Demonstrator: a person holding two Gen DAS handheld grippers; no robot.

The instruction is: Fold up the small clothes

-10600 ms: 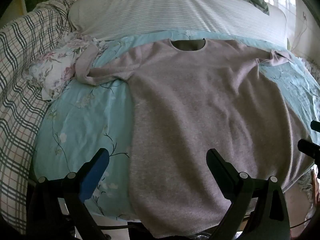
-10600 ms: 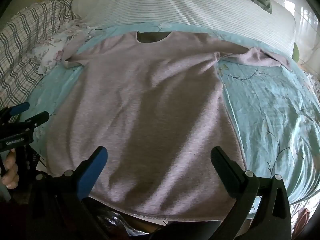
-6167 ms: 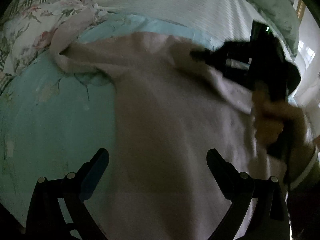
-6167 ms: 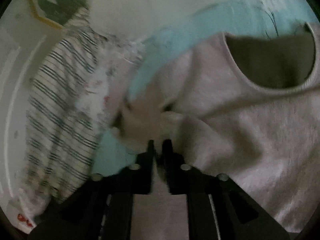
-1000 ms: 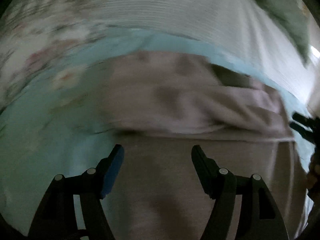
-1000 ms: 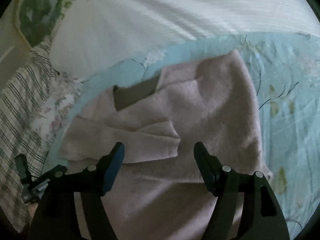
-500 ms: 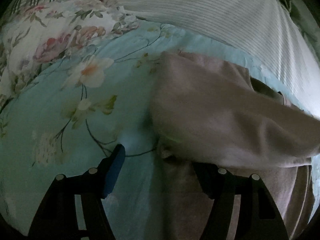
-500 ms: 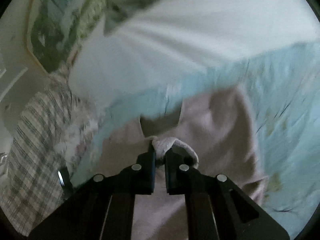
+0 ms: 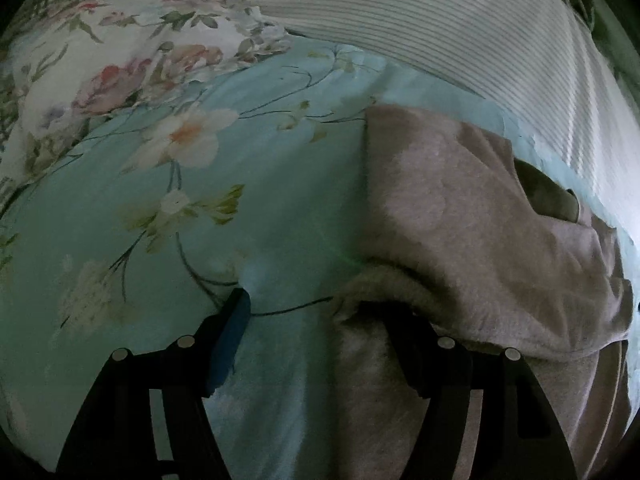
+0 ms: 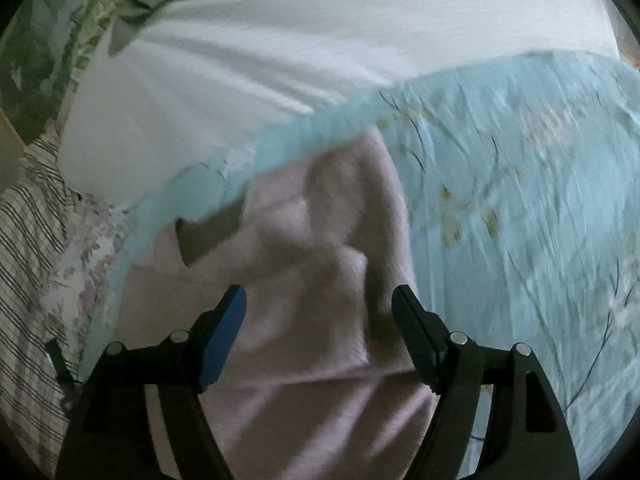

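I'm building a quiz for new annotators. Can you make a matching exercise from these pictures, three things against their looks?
Things:
1. sweater
2. sheet
3. pillow

Looks:
A. white with fine stripes
B. plain pinkish grey, sleeves folded in
C. light blue with flowers

Pairs: 1-B, 2-C, 3-A

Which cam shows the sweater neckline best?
Left wrist: the neckline on the pink sweater is sharp, though small and part-covered by a fold. Right wrist shows the opening too, but motion-blurred.
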